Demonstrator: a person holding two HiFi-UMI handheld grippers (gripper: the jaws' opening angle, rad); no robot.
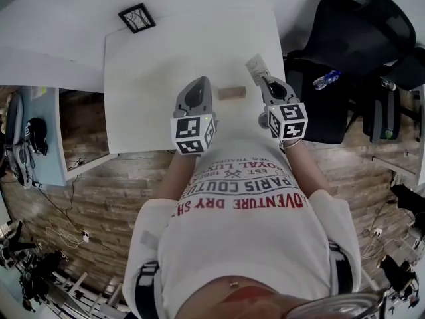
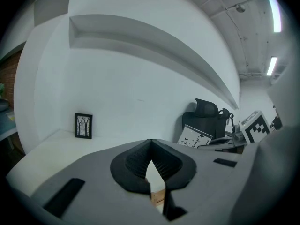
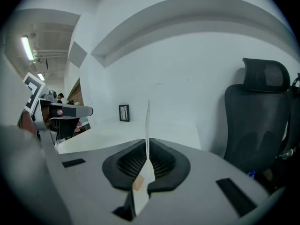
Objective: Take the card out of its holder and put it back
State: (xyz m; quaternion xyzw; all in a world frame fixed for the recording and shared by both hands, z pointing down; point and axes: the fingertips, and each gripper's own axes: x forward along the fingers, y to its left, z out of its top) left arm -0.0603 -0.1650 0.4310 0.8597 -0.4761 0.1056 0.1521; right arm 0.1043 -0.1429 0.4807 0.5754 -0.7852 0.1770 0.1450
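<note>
While clamping the card (image 3: 148, 121) by its lower end, pressing both jaws of the right gripper (image 3: 148, 146) flat against its two faces. Presenting the card edge-on in the right gripper view, showing as a thin white blade standing upright from between the pads. Holding the card (image 1: 255, 66) apart from the holder (image 1: 232, 92) in the head view, beyond it and to its right, over the far right part of the white table (image 1: 146, 65). Locating the holder lying flat on the table between the two grippers, just ahead of the left gripper (image 1: 199, 85) and to its right. Displaying the card's printed face (image 2: 194, 137) in the left gripper view: white, rectangular, tilted, carrying small dark butterfly and stem marks. Displaying the holder (image 2: 159, 197) as a small pale wooden block, glimpsing it through the gap beneath the left gripper's tips. Showing the left gripper's jaws meeting tip to tip, gripping nothing. Noting a black picture frame (image 1: 137, 17) at the table's far left corner and a black office chair (image 1: 352, 45) beside the table's right edge.
</note>
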